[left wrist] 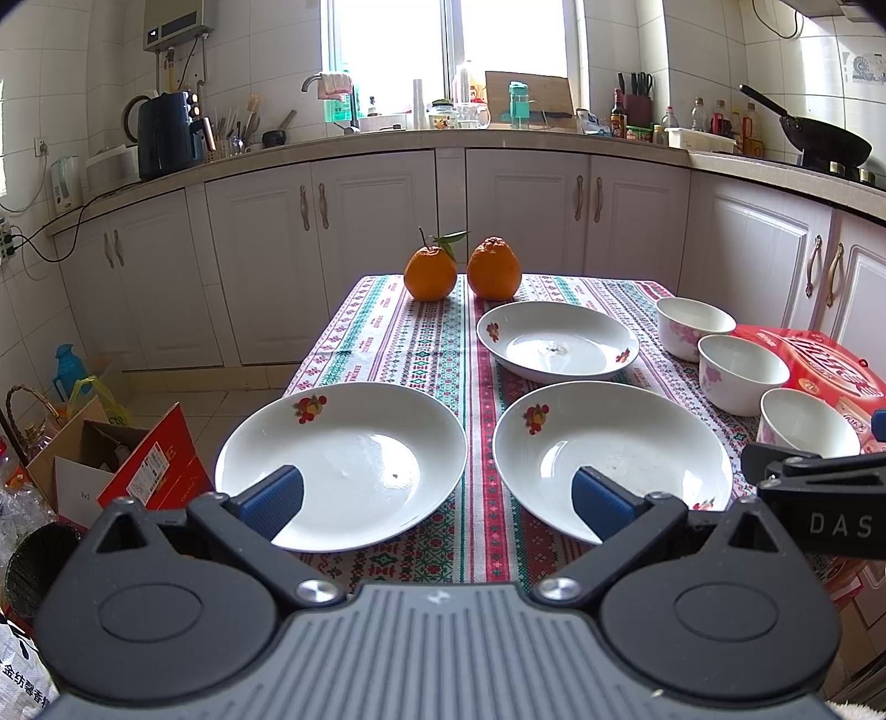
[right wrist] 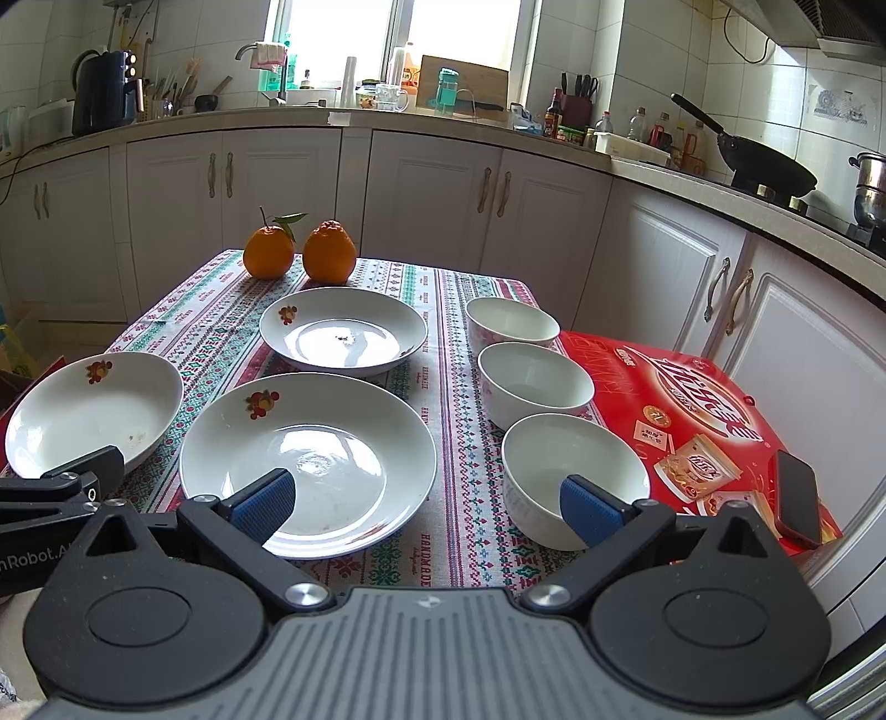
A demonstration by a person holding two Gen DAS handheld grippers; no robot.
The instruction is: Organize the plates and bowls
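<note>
A bright window [left wrist: 448, 50] sits at the top centre of the left wrist view, set in white-tiled walls [left wrist: 66, 66] and throwing daylight over the counter [left wrist: 387, 135] below it. White cabinets [left wrist: 365, 243] run across the middle of the frame and turn along the right side, where a black wok [right wrist: 767, 163] stands on the stove. Pale floor tiles [left wrist: 221, 404] show at lower left beside an open cardboard box [left wrist: 116, 465].
</note>
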